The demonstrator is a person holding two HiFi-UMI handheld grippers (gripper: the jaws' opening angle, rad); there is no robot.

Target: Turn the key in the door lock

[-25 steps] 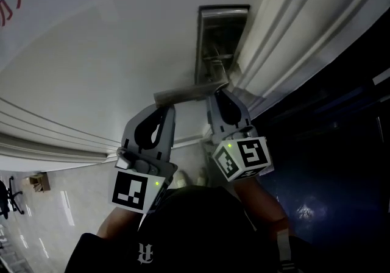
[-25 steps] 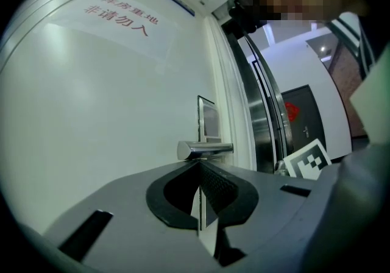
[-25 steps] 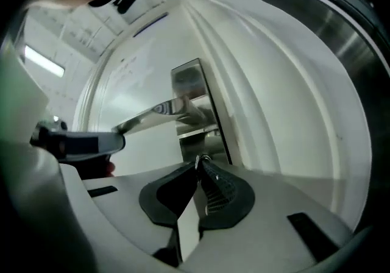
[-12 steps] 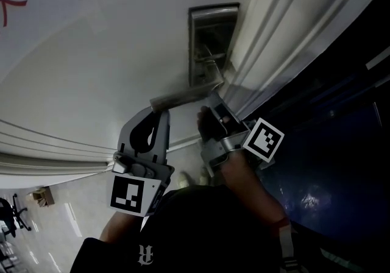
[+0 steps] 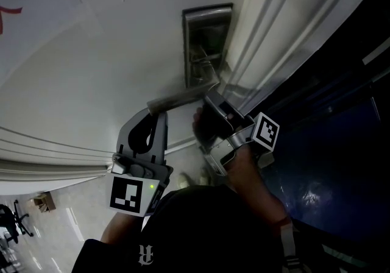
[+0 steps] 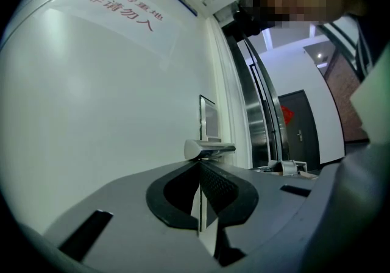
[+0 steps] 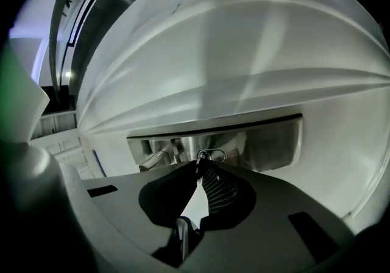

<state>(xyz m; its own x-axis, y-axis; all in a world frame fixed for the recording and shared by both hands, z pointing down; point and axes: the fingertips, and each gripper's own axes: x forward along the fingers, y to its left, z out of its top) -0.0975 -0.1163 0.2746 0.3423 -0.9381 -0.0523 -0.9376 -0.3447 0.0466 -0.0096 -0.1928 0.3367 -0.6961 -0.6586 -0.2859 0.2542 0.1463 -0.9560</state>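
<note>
Far to the left of the lock plate [image 5: 207, 40], we see the red strokes of a paper notice [image 5: 7, 14] taped on the white door [image 5: 91, 70]. Closer to the plate, below and left of it in the head view, our left claw [image 5: 159, 114] points up along the door, with the left marker cube [image 5: 131, 194] at its near end. In the left gripper view its two jaws are pressed together with nothing between them. Their tips sit just under the free end of the silver lever handle [image 5: 181, 96], and we cannot tell whether they touch it. From that end the handle runs rightward to the lower part of the plate. At the plate's lower end our right claw [image 5: 210, 102] reaches in, rolled so that the right marker cube [image 5: 265, 132] sits off to the right. In the right gripper view its jaws pinch the key [image 7: 198, 164], which sits in the plate just beside the handle's root. Only a sliver of the key shows at the tips, with its wire ring [image 7: 211, 155] standing just beyond them. In the head view the claw hides the key. Right of the plate run the pale mouldings of the door frame [image 5: 274, 40], and beyond them a dark glossy panel [image 5: 341, 144]
</note>
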